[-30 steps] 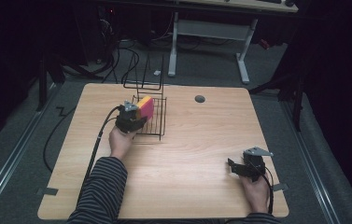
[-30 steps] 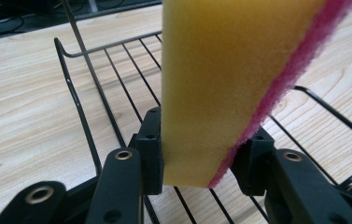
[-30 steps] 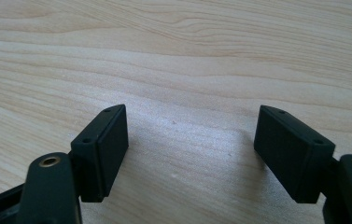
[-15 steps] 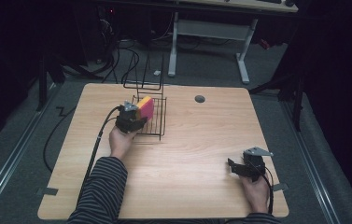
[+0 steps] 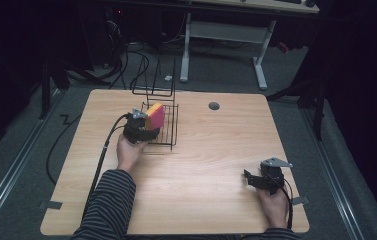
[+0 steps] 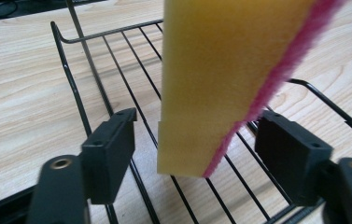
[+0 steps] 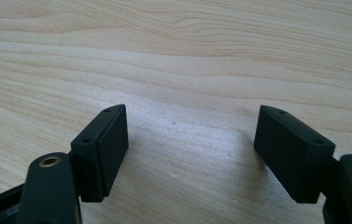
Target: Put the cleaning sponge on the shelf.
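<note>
Yellow foam with a pink scouring face, the sponge (image 6: 220,79) stands on edge inside the black wire rack (image 5: 168,131), which sits on the far left part of the wooden table (image 5: 211,165). In the left gripper view its lower end hangs between the 2 black jaws with a clear gap on either side, so the pads no longer press on it; the left gripper (image 6: 197,161) has just been opening and the sponge is between the jaws but free of them. Whether its bottom edge rests on the rack's wires or leans on the rack's side I cannot tell.

To finish this release well, I would let the jaws spread fully before moving, then draw the left gripper (image 5: 148,131) straight back along its own line, away from the sponge, not sideways. A sideways pull would likely drag a pad across the soft foam and tip it over, or catch a jaw on the wires close beneath them. Keep the withdrawal slow and level until both pads are clear of the rack's rim.

At the near right of the table the right gripper (image 7: 192,140) rests over bare wood, its 2 jaws apart with nothing between them.
</note>
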A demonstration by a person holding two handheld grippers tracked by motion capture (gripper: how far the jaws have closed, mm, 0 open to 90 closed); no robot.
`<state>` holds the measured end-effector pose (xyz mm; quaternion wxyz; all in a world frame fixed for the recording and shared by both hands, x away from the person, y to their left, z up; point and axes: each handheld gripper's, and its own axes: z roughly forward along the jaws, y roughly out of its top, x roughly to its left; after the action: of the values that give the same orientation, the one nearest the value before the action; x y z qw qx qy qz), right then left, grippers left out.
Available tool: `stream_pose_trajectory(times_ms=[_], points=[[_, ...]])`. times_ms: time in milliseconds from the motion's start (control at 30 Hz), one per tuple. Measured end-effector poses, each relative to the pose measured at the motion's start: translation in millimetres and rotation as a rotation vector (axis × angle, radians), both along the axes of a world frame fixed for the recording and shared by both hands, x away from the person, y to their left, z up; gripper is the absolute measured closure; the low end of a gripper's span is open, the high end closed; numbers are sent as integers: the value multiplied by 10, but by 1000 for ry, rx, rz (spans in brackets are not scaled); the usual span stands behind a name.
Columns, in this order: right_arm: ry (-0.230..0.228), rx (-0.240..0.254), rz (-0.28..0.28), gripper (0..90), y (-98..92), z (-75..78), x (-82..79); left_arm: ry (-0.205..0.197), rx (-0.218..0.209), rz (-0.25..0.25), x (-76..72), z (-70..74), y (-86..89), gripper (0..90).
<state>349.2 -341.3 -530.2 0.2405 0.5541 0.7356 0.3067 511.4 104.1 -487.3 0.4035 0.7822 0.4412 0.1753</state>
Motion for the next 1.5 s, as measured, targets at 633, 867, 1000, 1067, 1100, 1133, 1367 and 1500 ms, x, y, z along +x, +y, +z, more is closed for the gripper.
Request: stream_pose_trajectory(times_ms=[633,867,1000,1067,1100,1133,1367,1500], points=[[0,0,0,264,0,0,0,-9,-45,-4,-269,95,262,235],[0,0,0,264,0,0,0,-41,-60,-8,-375,120,316,233],[0,0,0,264,0,0,0,-29,-81,-9,-419,147,347,224],[0,0,0,264,1,0,0,-33,-84,-11,-433,158,353,224],[0,0,0,264,0,0,0,-41,-86,-10,-448,171,359,225],[0,0,0,264,0,0,0,-50,-90,-12,-475,195,372,226],[0,0,0,264,1,0,0,-58,-91,-7,-528,219,430,228],[0,0,0,264,1,0,0,-61,-97,2,-574,217,472,231]])
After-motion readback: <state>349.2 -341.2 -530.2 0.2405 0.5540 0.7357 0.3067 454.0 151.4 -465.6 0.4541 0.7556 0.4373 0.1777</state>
